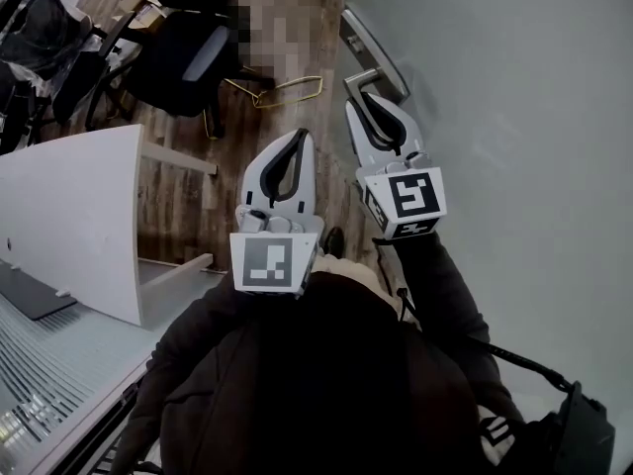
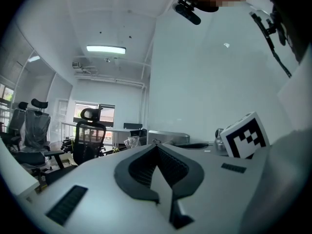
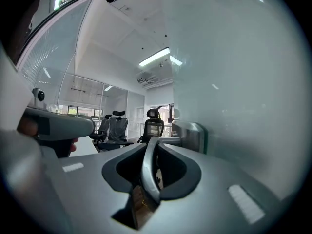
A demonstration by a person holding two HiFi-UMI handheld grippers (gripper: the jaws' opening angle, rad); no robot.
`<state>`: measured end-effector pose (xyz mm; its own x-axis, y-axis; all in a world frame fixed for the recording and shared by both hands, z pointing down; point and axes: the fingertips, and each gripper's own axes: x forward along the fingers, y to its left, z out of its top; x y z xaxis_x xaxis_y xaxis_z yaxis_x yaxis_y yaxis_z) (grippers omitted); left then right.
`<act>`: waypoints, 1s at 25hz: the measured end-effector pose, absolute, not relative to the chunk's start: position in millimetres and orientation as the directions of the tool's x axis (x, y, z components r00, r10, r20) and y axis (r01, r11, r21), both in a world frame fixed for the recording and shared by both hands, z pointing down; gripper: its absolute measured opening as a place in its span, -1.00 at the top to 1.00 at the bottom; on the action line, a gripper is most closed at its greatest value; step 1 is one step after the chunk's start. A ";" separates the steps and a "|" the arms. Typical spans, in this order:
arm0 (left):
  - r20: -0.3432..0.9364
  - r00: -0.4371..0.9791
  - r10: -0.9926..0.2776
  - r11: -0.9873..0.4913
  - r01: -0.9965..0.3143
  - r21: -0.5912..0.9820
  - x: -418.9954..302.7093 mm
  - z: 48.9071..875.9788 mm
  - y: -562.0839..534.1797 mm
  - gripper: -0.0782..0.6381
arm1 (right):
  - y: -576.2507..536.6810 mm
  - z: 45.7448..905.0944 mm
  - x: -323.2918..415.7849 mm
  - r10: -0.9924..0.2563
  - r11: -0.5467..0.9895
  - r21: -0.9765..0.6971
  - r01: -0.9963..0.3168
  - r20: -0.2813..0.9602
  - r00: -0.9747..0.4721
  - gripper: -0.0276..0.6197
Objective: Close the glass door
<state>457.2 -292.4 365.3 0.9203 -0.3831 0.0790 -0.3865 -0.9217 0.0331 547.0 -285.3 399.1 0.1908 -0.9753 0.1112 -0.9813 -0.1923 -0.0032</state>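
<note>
Right gripper view: right gripper [image 3: 154,142] is clamped on the handle [image 3: 147,167] of the door [image 3: 243,82], probably for purchase to swing it shut. Left gripper [image 1: 296,146], jaws together on nothing, hangs alongside.

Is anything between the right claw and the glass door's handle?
Nothing visible stands between them. The right claw is shut on the door handle, whose lever runs between its jaws. The left claw is shut and empty.

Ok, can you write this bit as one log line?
right gripper: jaws shut on door handle | left gripper: jaws shut, empty
</note>
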 end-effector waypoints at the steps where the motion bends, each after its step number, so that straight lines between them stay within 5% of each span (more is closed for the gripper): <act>1: 0.090 0.914 -0.395 -0.916 -0.399 0.034 451.9 368.2 -291.1 0.79 | -285.1 400.0 545.7 -0.976 -0.187 -0.008 -0.982 0.114 0.185 0.70; 25: 0.064 0.892 -0.447 -0.890 -0.451 0.072 293.5 357.7 -324.4 0.79 | -300.3 391.1 404.5 -0.992 -0.066 -0.016 -0.998 0.108 0.064 0.71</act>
<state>293.5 -324.4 357.7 0.8921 -0.4472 0.0641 -0.4511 -0.8896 0.0722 404.5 -300.3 391.1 0.0642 -0.9921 0.1082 -0.9977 -0.0664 -0.0164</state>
